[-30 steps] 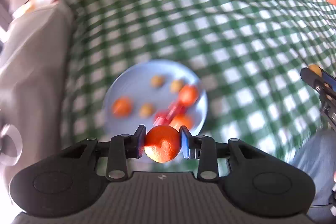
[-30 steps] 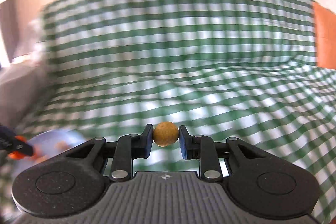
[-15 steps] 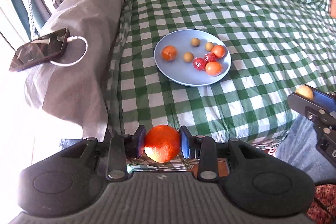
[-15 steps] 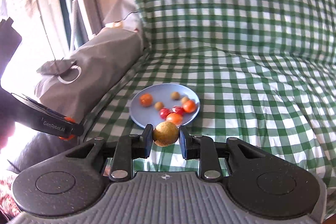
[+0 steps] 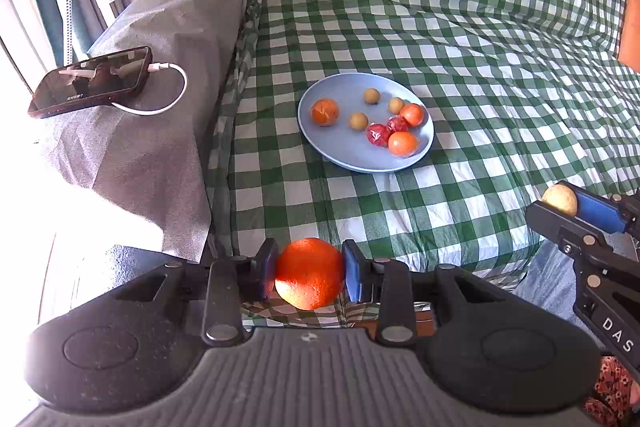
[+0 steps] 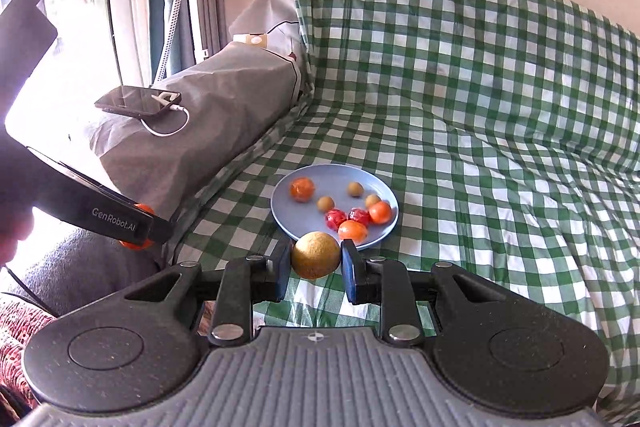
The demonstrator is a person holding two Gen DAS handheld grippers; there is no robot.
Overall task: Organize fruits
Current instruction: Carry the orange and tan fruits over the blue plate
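Both grippers have pulled back from the blue plate (image 5: 320,139) since a second ago, so it now lies well ahead of them on the green checked cloth (image 5: 480,27). Tilted steeply down, the left gripper (image 5: 309,275) pinches a round, dimpled orange (image 5: 309,279) over the cloth's near edge. Angled more shallowly, the right gripper (image 6: 316,265) clamps a small tan-yellow fruit (image 6: 316,255) just short of the plate, which carries seven small orange, tan and red fruits
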